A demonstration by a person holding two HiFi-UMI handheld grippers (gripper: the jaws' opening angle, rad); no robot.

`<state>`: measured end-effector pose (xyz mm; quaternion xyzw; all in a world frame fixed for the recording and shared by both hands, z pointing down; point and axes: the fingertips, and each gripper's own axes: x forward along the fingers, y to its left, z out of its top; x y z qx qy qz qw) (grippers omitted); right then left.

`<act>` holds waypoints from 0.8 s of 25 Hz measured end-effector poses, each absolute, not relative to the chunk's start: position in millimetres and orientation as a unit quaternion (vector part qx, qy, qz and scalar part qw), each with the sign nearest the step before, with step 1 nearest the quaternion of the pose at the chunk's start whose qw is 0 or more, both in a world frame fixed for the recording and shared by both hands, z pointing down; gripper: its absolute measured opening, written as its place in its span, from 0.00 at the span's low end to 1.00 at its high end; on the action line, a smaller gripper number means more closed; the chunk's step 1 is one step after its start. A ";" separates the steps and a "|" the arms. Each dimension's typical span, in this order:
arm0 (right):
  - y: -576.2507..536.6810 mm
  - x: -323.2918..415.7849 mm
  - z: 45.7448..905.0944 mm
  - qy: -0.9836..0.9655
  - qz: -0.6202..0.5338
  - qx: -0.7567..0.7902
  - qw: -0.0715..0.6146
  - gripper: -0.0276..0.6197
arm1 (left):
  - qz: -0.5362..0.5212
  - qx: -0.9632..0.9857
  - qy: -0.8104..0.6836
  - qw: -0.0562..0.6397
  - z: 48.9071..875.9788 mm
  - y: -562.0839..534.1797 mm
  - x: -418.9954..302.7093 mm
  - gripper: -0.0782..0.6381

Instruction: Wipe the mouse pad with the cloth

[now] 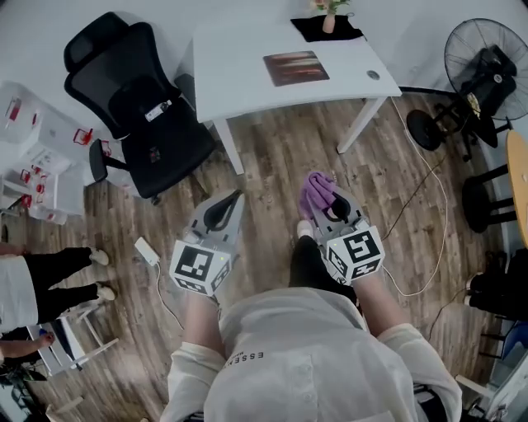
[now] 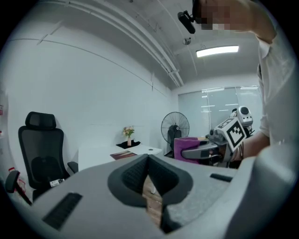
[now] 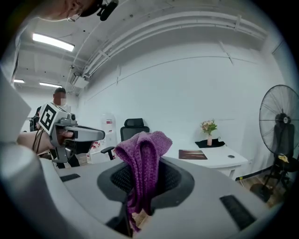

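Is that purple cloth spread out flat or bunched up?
Bunched up: the purple cloth is gathered in folds, pinched between the right hand-held gripper's jaws.

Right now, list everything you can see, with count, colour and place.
desk: 1, white, ahead by the wall
mouse pad: 1, reddish-brown, on the desk
vase: 1, pink, with flowers, desk's back edge
chair: 1, black, left of the desk
fan: 1, black, right of the desk
bystander: 1, dark trousers, far left
cloth: 1, purple, in the right tongs
left tongs: 1, grey, shut, empty
right tongs: 1, grey, shut on the cloth
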<state>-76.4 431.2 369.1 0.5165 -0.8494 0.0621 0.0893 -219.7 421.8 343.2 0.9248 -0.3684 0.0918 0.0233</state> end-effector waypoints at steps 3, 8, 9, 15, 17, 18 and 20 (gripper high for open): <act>378.4 -47.1 367.0 -0.858 0.071 0.500 0.092 0.19 | 0.105 0.916 -0.385 0.032 344.3 375.9 -192.1 0.11; 292.1 8.0 363.2 -0.870 0.094 0.474 0.097 0.19 | 0.109 0.901 -0.417 0.044 340.5 302.4 -143.6 0.11; 277.5 17.8 363.0 -0.871 0.095 0.470 0.103 0.19 | 0.109 0.899 -0.421 0.044 340.3 289.6 -134.1 0.11; 205.2 55.4 370.4 -0.879 0.104 0.448 0.127 0.19 | 0.117 0.891 -0.434 0.058 348.4 224.1 -91.3 0.11; 186.6 60.0 376.2 -0.881 0.109 0.440 0.134 0.19 | 0.122 0.890 -0.435 0.063 353.3 208.2 -84.5 0.11; 177.1 60.9 379.1 -0.882 0.111 0.437 0.138 0.19 | 0.124 0.889 -0.437 0.066 356.3 199.6 -83.7 0.11; 156.8 61.2 384.2 -0.883 0.115 0.432 0.145 0.19 | 0.126 0.884 -0.444 0.072 362.3 180.7 -85.3 0.11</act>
